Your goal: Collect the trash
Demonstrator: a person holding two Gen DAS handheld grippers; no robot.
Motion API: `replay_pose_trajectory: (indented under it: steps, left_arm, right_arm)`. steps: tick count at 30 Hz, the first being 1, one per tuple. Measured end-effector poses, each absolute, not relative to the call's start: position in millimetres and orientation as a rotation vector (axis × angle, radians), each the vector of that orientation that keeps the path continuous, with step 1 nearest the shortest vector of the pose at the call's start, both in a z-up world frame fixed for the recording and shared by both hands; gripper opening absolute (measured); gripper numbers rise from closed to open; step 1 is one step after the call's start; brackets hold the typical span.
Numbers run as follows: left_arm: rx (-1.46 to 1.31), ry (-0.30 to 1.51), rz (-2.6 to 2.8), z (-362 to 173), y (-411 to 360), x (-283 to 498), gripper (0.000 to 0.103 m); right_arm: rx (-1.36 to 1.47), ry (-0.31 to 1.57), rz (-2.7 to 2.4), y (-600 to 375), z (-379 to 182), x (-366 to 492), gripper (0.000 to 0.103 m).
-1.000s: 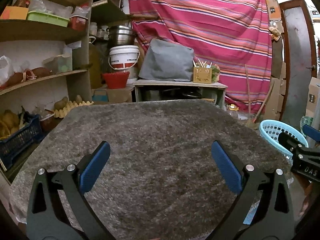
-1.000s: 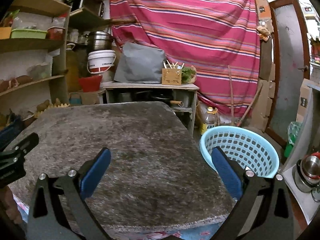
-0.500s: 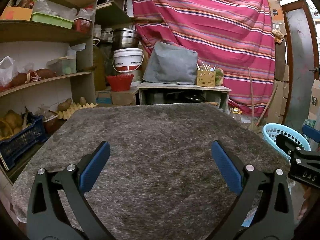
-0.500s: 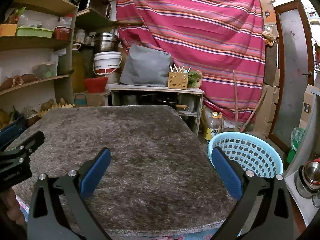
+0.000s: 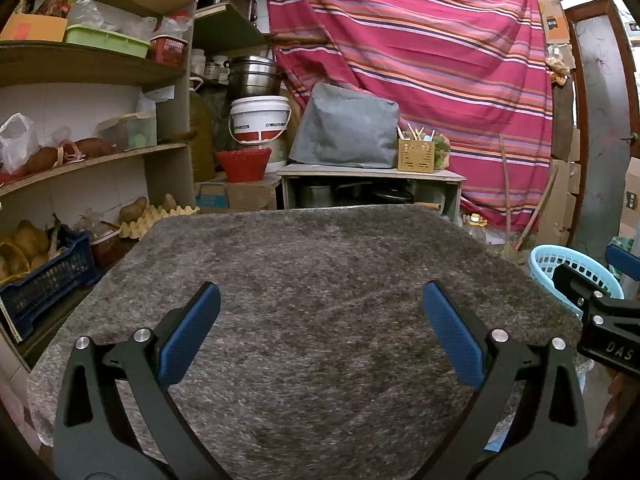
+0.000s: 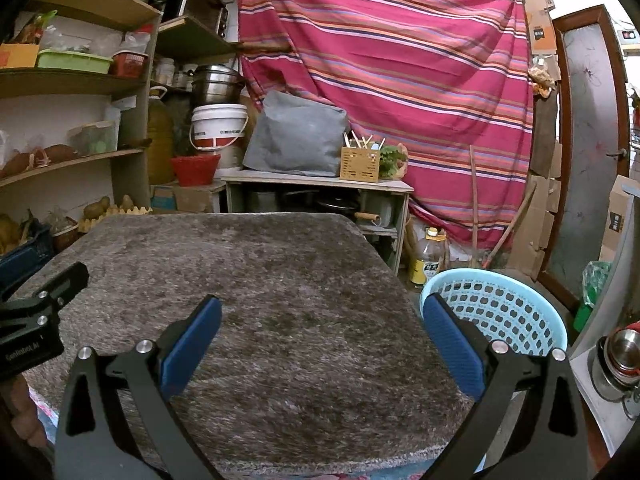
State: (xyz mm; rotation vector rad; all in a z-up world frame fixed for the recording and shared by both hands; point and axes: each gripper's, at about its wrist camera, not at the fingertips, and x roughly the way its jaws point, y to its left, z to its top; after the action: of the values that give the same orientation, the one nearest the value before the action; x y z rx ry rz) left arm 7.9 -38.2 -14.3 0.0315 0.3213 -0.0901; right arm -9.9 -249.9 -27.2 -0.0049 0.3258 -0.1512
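Striped curtain (image 5: 420,60): we log it first, red, hung across the back wall

Shelving (image 5: 92,156): at our left, stocked with tubs, bags and produce

Table (image 5: 320,280): covered in grey shag fabric; we see no trash on its surface in either view, though small scraps could hide in the pile

Light blue basket (image 6: 496,308): perforated, on the floor just beside the table's right edge; we take it for the trash bin, and what lies in it we cannot make out

Left gripper (image 5: 320,328): jaws spread wide, nothing between the blue pads, poised over the near half of the table

Right gripper (image 6: 322,334): likewise spread and empty, near the table's right edge, with the basket beyond its right finger

Step in hand, by our judgement: searching. We would sweep both cameras across the floor and table edges before committing, keeping the jaws wide so any find can be straddled cleanly
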Motion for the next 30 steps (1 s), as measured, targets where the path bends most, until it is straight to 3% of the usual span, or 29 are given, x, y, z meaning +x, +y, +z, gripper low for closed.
replay_pose_trajectory:
  steps: [30]
  left_arm:
    - [0.043,0.319,-0.084,-13.4,-36.3,7.6,0.098]
  right_arm:
    - [-0.002,0.340,-0.135,-243.3,-31.3,-6.4,0.099]
